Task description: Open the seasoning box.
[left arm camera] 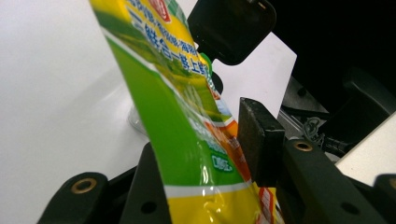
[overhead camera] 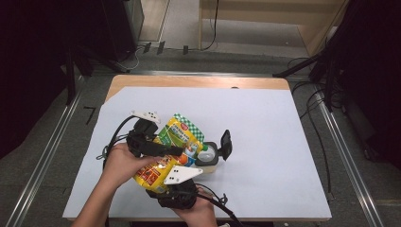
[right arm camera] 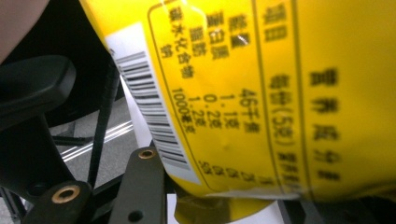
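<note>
The counter (overhead camera: 265, 156) is covered by a white sheet, with a strip of wood exposed along its far edge. Near the front left of the sheet, a yellow-and-green printed pouch (overhead camera: 172, 151) is held off the surface between both hands, tilted, with its green checked end pointing away from the person. The left hand-held gripper (overhead camera: 182, 151) reaches across the middle of the pouch from the left; in the left gripper view the pouch (left arm camera: 187, 140) stands between the two black jaws, which are partly apart, with one pad at the pouch face, though whether it presses cannot be determined. The right hand-held gripper (overhead camera: 158, 182) grips the yellow lower end of the pouch from the near side; in the right gripper view the barcode side of the pouch (right arm camera: 261, 102) fills the space between its jaws. Just beside the pouch on the right, a small clear container (overhead camera: 208, 158) sits on the sheet with its black hinged lid (overhead camera: 226, 144) raised.
</note>
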Demonstrator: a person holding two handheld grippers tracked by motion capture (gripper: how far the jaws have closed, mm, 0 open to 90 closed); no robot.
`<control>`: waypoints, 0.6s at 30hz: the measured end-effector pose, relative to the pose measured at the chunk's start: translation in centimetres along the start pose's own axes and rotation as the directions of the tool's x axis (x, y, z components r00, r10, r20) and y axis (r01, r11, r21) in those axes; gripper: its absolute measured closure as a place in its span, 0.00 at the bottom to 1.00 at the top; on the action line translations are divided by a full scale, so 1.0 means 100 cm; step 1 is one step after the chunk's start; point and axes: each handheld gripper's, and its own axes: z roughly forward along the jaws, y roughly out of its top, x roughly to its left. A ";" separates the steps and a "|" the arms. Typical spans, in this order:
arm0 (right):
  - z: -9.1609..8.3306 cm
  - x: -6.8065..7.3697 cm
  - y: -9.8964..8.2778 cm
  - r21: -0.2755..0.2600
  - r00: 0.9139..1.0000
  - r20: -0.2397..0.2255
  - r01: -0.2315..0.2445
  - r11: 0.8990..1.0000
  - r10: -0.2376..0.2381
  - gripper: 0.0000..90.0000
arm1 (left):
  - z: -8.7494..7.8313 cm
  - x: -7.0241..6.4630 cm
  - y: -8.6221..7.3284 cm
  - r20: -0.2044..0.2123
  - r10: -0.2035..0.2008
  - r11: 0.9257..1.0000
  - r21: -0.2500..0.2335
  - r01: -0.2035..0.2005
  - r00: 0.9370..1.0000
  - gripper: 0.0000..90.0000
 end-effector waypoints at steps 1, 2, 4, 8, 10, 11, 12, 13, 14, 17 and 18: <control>0.000 0.000 0.000 0.002 1.000 0.000 -0.002 1.000 0.002 0.72 | 0.001 0.000 0.000 -0.008 0.000 1.000 0.007 0.000 1.000 0.76; 0.000 0.000 0.000 0.003 1.000 -0.003 -0.006 1.000 0.006 0.72 | 0.002 -0.001 0.000 -0.012 -0.001 1.000 0.012 0.001 1.000 0.76; 0.000 0.000 -0.001 0.006 1.000 -0.005 -0.008 1.000 0.008 0.72 | 0.003 -0.002 0.001 -0.024 -0.010 1.000 0.018 0.011 1.000 0.76; 0.000 0.000 0.000 0.007 1.000 -0.005 -0.010 1.000 0.010 0.71 | 0.006 -0.004 0.004 -0.059 -0.051 0.998 0.028 0.052 0.997 0.79; 0.001 0.002 0.000 0.016 1.000 0.012 0.008 1.000 -0.008 0.70 | 0.008 -0.006 0.005 -0.081 -0.057 0.997 0.040 0.061 0.995 0.79; 0.001 0.003 0.001 0.022 1.000 0.023 0.017 1.000 -0.017 0.70 | 0.009 -0.007 0.006 -0.092 -0.061 0.997 0.047 0.065 0.994 0.80; 0.002 0.004 0.001 0.024 1.000 0.026 0.016 1.000 -0.017 0.70 | 0.010 -0.008 0.007 -0.099 -0.059 0.996 0.055 0.065 0.993 0.80; 0.002 0.004 0.001 0.024 0.999 0.033 0.017 1.000 -0.018 0.69 | 0.011 -0.010 0.008 -0.108 -0.062 0.996 0.058 0.069 0.992 0.80; 0.002 0.005 0.001 0.023 0.999 0.037 0.014 1.000 -0.015 0.69 | 0.012 -0.011 0.009 -0.116 -0.064 0.995 0.062 0.071 0.991 0.80; 0.002 0.006 0.002 0.023 0.998 0.061 0.012 1.000 -0.013 0.69 | 0.013 -0.012 0.012 -0.124 -0.084 0.993 0.069 0.093 0.989 0.82; 0.001 0.006 0.003 0.029 0.998 0.064 0.011 1.000 -0.013 0.68 | 0.013 -0.012 0.013 -0.129 -0.092 0.992 0.070 0.102 0.987 0.82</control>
